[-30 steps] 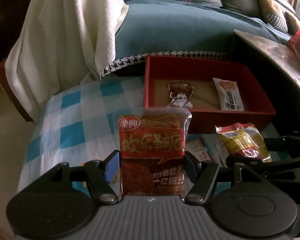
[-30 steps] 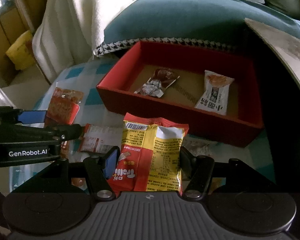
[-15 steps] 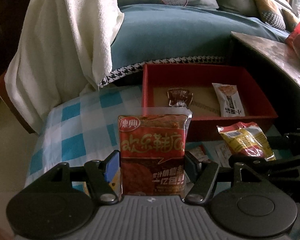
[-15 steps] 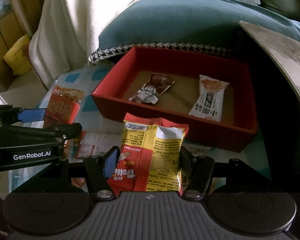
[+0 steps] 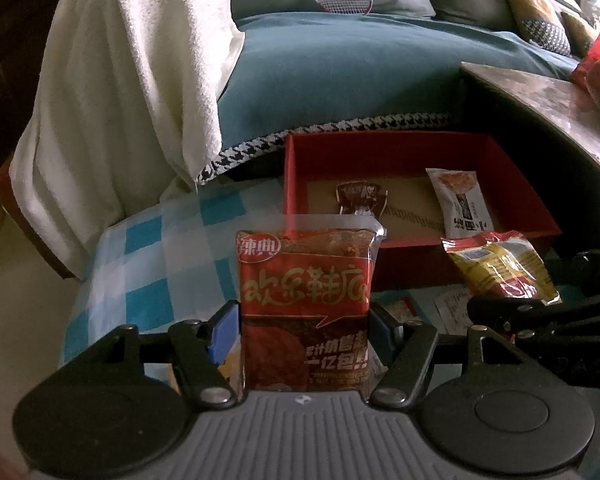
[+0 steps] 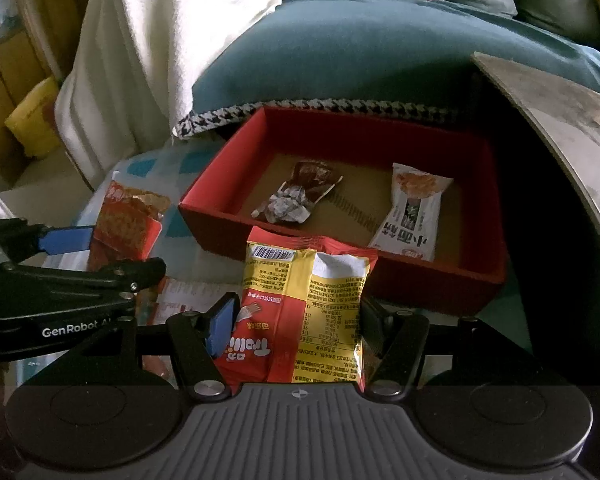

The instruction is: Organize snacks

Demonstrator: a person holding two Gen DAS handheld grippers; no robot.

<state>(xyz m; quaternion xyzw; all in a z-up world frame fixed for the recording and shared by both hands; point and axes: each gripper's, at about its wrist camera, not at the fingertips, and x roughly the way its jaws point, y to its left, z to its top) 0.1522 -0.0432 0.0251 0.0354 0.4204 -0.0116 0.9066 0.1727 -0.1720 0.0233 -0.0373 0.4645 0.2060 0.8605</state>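
My left gripper (image 5: 302,322) is shut on a red snack packet (image 5: 304,300) and holds it upright above the checked cloth, left of and short of the red box (image 5: 296,160). My right gripper (image 6: 294,322) is shut on a yellow and red snack packet (image 6: 312,312), just short of the red box's near wall (image 6: 420,284). The box holds a dark brown wrapper (image 6: 300,192) and a white snack packet (image 6: 414,212). The left gripper (image 6: 66,240) with its red packet (image 6: 128,224) shows at the left of the right wrist view.
The blue and white checked cloth (image 5: 148,264) covers the table. Loose packets (image 6: 188,292) lie on it below the grippers. A teal sofa cushion (image 5: 340,80), a white towel (image 5: 120,100) and a grey tabletop (image 5: 548,104) stand behind and right of the box.
Both grippers have risen and drawn back a little with their packets; the box looks farther away and lower in both views. Both grips are unchanged.
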